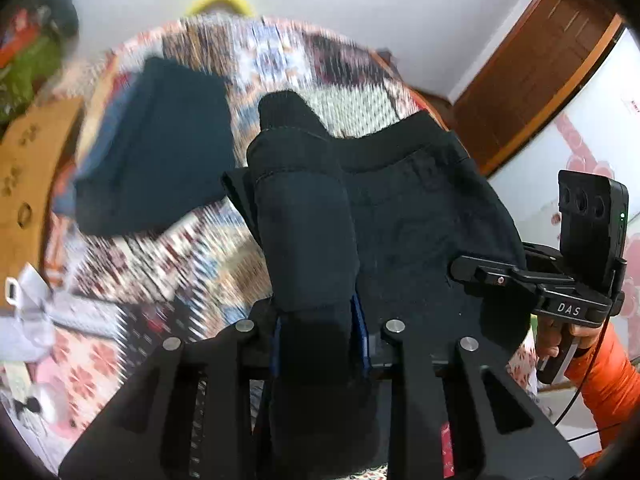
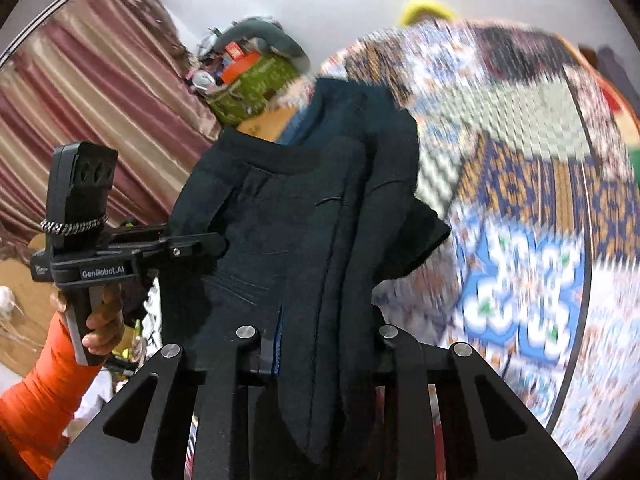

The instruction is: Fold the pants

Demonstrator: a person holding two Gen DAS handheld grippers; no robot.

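I see the pants [image 1: 400,208] as dark, matt cloth with a soft, slightly fuzzy nap and visible stitched seams. My left gripper [image 1: 318,344] looks like matt black plastic, studded with round, brushed-metal pins; my right gripper [image 2: 316,344] is the same. The quilt [image 2: 520,184] beneath is printed woven cloth, dull in finish. The door [image 1: 532,76] looks like smooth brown wood. The curtain [image 2: 80,92] has a satiny sheen.

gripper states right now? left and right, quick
Left claw: shut on the dark pants, fabric bunched between its fingers.
Right claw: shut on the same pants, lifted above the patterned bedspread.
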